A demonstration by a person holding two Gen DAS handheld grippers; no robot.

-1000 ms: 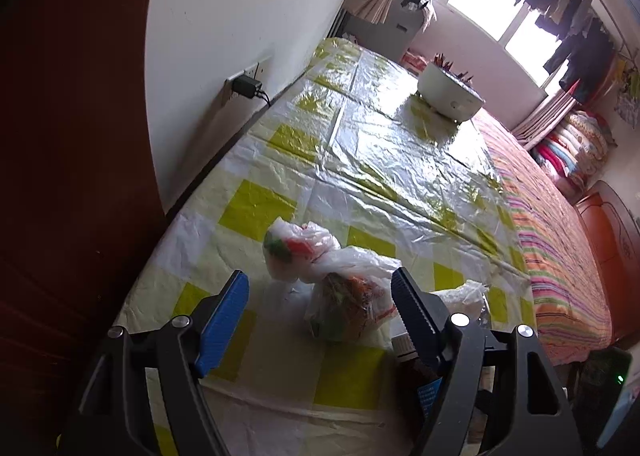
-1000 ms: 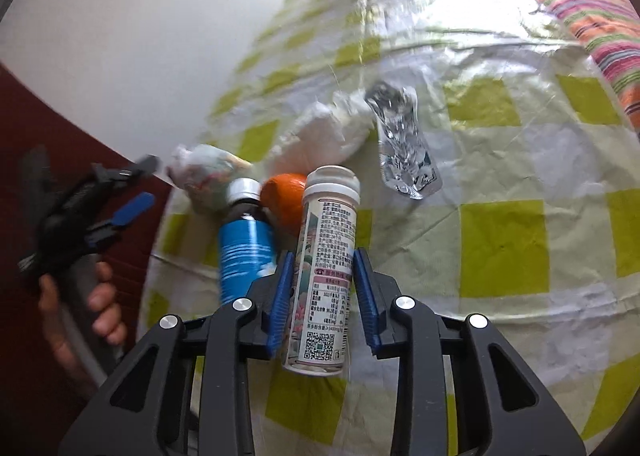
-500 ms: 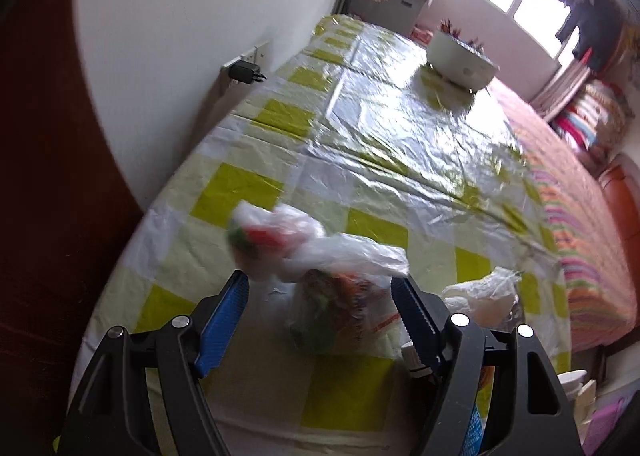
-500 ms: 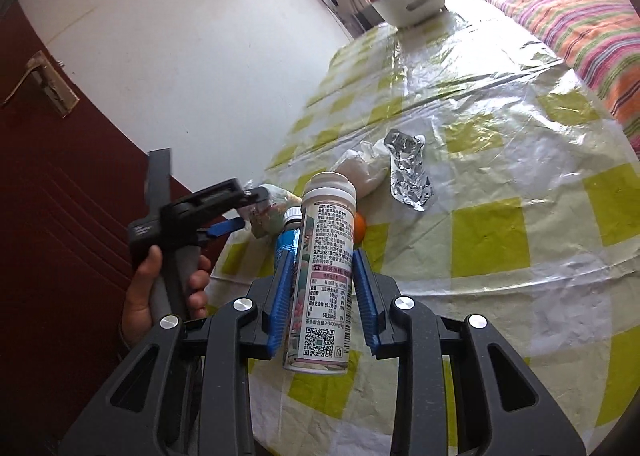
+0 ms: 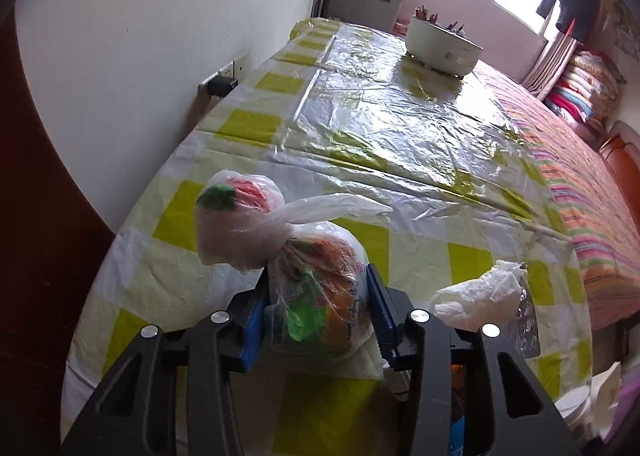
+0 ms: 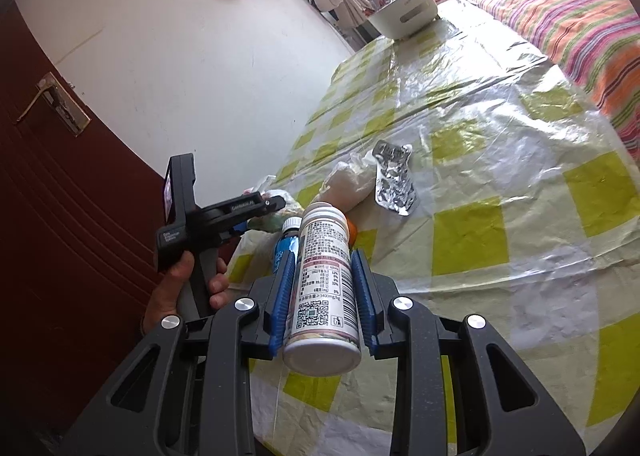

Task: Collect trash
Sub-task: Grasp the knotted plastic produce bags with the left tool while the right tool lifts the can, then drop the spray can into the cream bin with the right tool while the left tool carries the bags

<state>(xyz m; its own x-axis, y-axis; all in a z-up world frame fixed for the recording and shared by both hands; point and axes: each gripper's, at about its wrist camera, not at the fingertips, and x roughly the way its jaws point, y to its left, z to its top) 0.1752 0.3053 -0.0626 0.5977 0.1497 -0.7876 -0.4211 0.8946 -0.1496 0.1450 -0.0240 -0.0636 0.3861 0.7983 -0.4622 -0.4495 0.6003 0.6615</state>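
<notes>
While left gripper (image 5: pixel 318 306) closes, pinching knotted bag (image 5: pixel 316 296) | right gripper (image 6: pixel 323 288) clamps white bottle (image 6: pixel 324 280)

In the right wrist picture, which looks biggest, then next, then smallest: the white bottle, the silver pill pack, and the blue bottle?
1. White bottle: looks biggest, but it sits close to the camera in the right gripper, so that is unsure.
2. Silver pill pack.
3. Blue bottle: smallest, though partly hidden behind the white bottle.
</notes>
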